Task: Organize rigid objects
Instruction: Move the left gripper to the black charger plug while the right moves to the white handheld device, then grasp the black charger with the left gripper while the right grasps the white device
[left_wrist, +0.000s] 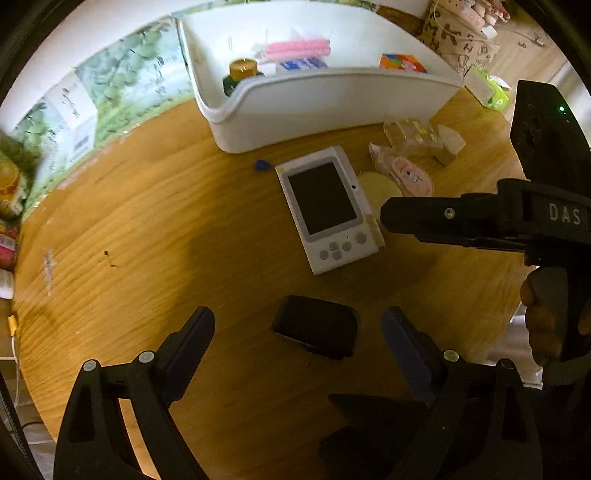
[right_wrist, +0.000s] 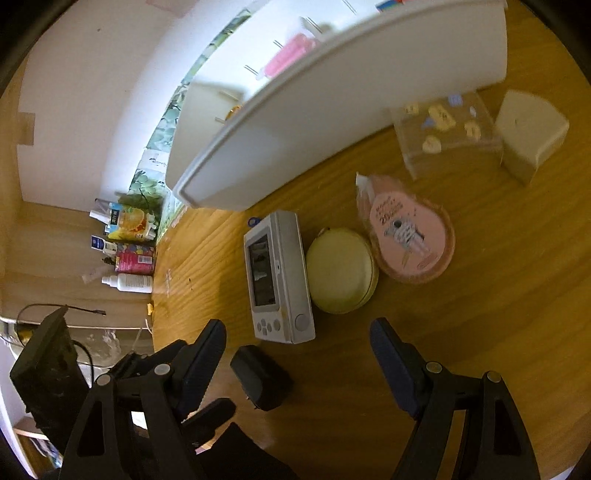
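A black plug adapter (left_wrist: 316, 330) lies on the wooden table between the fingers of my open left gripper (left_wrist: 297, 339); it also shows in the right wrist view (right_wrist: 260, 380). A white handheld game console (left_wrist: 328, 208) lies beyond it, also in the right wrist view (right_wrist: 277, 277). My right gripper (right_wrist: 297, 343) is open and empty, just short of the console and a round pale-green case (right_wrist: 341, 269). A pink tape dispenser (right_wrist: 408, 240), a clear box (right_wrist: 447, 129) and a cream block (right_wrist: 530, 134) lie further right.
A white bin (left_wrist: 317, 105) stands at the back holding a gold-lidded jar (left_wrist: 242, 70), pink items and small boxes. Bottles and cartons (right_wrist: 127, 247) stand along the far-left table edge. A small blue pick (left_wrist: 261, 165) lies near the bin.
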